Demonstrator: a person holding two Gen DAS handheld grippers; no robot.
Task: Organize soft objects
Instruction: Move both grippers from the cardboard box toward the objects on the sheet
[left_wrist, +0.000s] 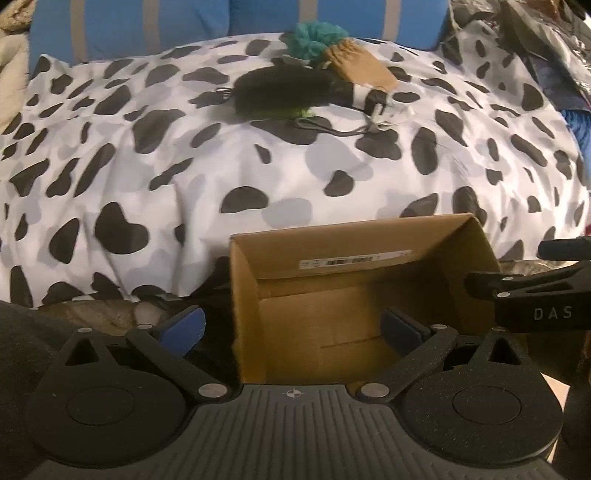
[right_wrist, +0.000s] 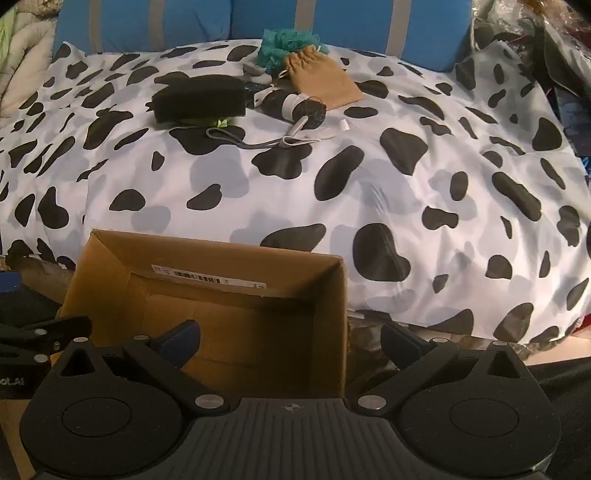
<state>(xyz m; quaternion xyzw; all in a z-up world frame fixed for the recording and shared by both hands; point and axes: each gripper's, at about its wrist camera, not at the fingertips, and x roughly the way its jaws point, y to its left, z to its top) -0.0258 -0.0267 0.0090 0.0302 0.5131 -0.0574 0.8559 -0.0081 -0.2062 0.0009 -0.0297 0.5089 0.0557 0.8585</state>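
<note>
A small pile of soft things lies far back on the cow-print bedcover (left_wrist: 184, 158) (right_wrist: 406, 206): a black sponge (left_wrist: 282, 92) (right_wrist: 201, 99), a teal mesh puff (left_wrist: 316, 37) (right_wrist: 286, 44), a tan drawstring pouch (left_wrist: 360, 64) (right_wrist: 319, 79), and a black-and-white roll (left_wrist: 365, 98) (right_wrist: 295, 105) with grey cords. An open cardboard box (left_wrist: 354, 236) (right_wrist: 207, 254), nothing visible inside, stands against the bed's near edge. My left gripper (left_wrist: 293, 326) hangs open over the box's left wall. My right gripper (right_wrist: 290, 341) hangs open over its right wall. Both hold nothing.
Blue cushions with grey stripes (left_wrist: 147, 22) (right_wrist: 332, 22) line the back. Crumpled dark fabric and plastic (left_wrist: 535, 44) (right_wrist: 535, 44) lies at the back right. The right gripper's finger (left_wrist: 517, 288) shows at the left view's right edge; the left gripper's finger (right_wrist: 37, 336) shows opposite.
</note>
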